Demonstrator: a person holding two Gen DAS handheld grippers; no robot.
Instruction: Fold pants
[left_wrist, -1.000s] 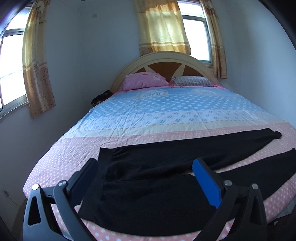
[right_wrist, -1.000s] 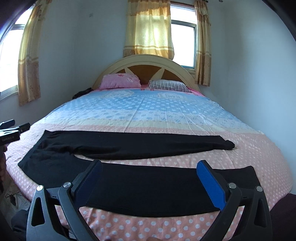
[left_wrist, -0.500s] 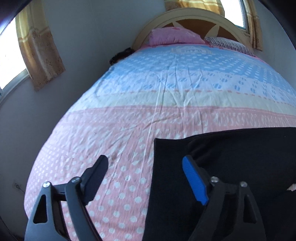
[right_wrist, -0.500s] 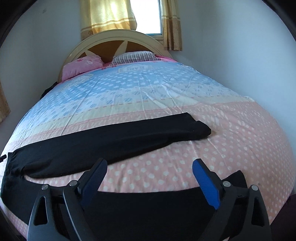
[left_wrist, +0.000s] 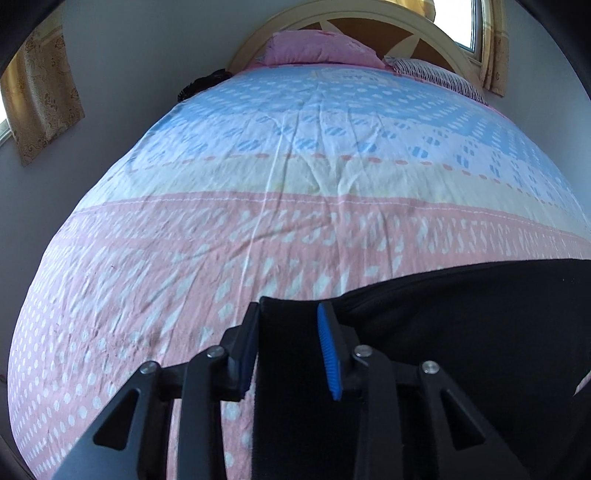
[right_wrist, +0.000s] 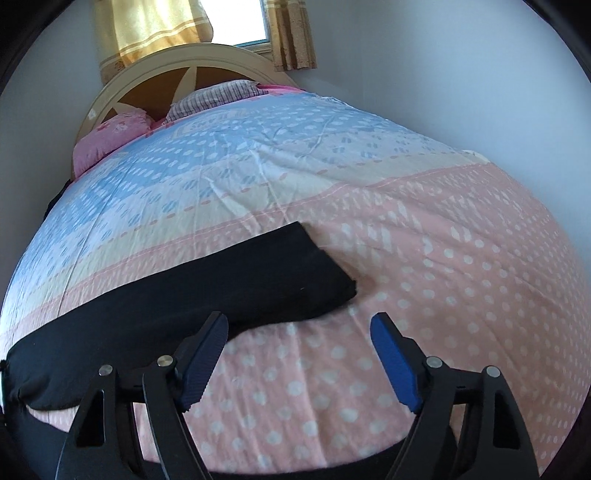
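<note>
Black pants (left_wrist: 461, 325) lie spread across the pink dotted end of the bed. In the left wrist view my left gripper (left_wrist: 290, 347) has its jaws narrowed around the waistband corner (left_wrist: 286, 321), with cloth between the blue pads. In the right wrist view the far leg (right_wrist: 221, 295) ends in a cuff (right_wrist: 325, 273) just ahead of my right gripper (right_wrist: 299, 358), which is open and empty over bare sheet. The near leg shows only as a dark strip (right_wrist: 369, 465) at the bottom edge.
The bed sheet (left_wrist: 295, 155) is blue, cream and pink. A pink pillow (left_wrist: 321, 48) and a striped pillow (left_wrist: 436, 74) lie by the headboard (right_wrist: 177, 70). Walls flank both sides, with curtained windows (right_wrist: 236, 22). A dark object (left_wrist: 203, 83) sits at the bed's far left.
Both grippers have dropped low to the bed. The left jaws have narrowed onto the waistband corner. The right gripper has moved forward past the near leg, toward the far leg's cuff, still open.
</note>
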